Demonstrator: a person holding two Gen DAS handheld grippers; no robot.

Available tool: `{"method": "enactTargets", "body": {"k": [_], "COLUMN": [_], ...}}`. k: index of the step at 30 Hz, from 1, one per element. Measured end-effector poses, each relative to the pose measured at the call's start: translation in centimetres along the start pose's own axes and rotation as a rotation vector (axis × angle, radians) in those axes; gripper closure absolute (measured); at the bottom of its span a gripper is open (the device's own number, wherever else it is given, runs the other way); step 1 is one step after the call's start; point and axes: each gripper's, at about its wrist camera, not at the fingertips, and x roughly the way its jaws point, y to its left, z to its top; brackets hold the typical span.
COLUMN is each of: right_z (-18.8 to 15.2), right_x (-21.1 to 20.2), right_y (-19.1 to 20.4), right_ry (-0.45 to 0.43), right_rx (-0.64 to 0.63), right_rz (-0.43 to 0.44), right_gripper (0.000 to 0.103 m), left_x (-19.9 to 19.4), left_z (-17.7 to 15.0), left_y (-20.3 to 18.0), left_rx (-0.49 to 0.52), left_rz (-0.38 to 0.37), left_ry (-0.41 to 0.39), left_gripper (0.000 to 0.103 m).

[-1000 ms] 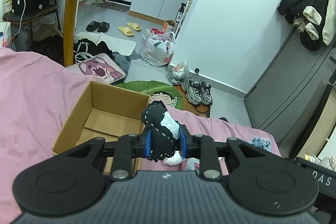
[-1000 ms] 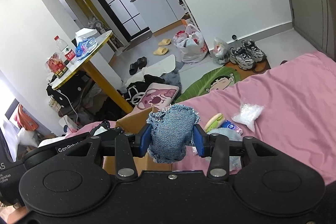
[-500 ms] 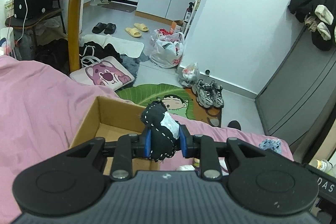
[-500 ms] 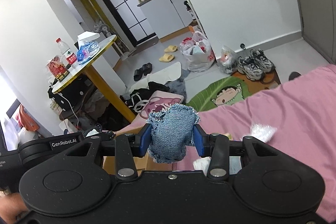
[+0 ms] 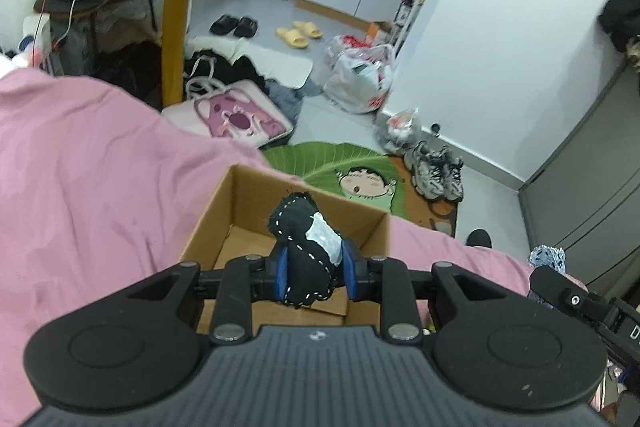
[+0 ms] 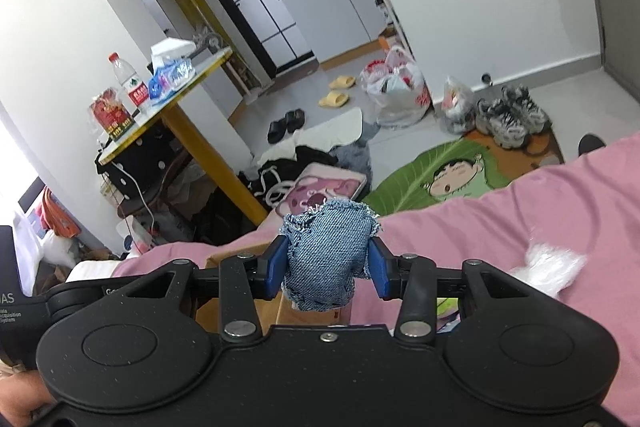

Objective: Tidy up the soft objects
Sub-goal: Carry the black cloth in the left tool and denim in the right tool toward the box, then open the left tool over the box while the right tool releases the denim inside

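My left gripper point(image 5: 314, 273) is shut on a black soft pouch with white stitching and a white patch point(image 5: 306, 247), held over the open cardboard box point(image 5: 240, 199) on the pink bed cover point(image 5: 92, 163). My right gripper point(image 6: 326, 267) is shut on a frayed blue denim pouch point(image 6: 326, 253), held above the box's edge point(image 6: 236, 255), which shows just below the fingers. The denim pouch also shows at the far right of the left wrist view point(image 5: 547, 255).
A white fluffy bag point(image 6: 550, 265) lies on the bed to the right. Beyond the bed's edge the floor holds a green cartoon mat point(image 5: 348, 171), sneakers point(image 5: 436, 173), plastic bags point(image 5: 360, 79) and a yellow-legged table point(image 5: 176, 11).
Both grippers have moved toward the box with their pouches still held. The left gripper now hangs over the box's opening; the right gripper has swung left, away from the items on the bed.
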Motion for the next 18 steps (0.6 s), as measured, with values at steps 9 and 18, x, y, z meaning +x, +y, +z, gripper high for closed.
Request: {"method": "enactTargets", "body": {"k": [9, 18], "right_z": [-0.1, 0.1], "right_x": [3.5, 6.5], "right_y": [1.4, 3.3], "right_ry": [0.049, 0.088], "right_rx": [0.002, 0.002], "right_rz": [0.037, 0.071], "right_gripper": [0.061, 0.061], "left_x": [3.5, 4.8], "left_z": [1.1, 2.6], "left_y": [2.1, 3.4], "left_rx": [-0.066, -0.094], "left_rz": [0.06, 0.086], "left_ry": [0.052, 0.052], "left_gripper": [0.074, 0.067]}}
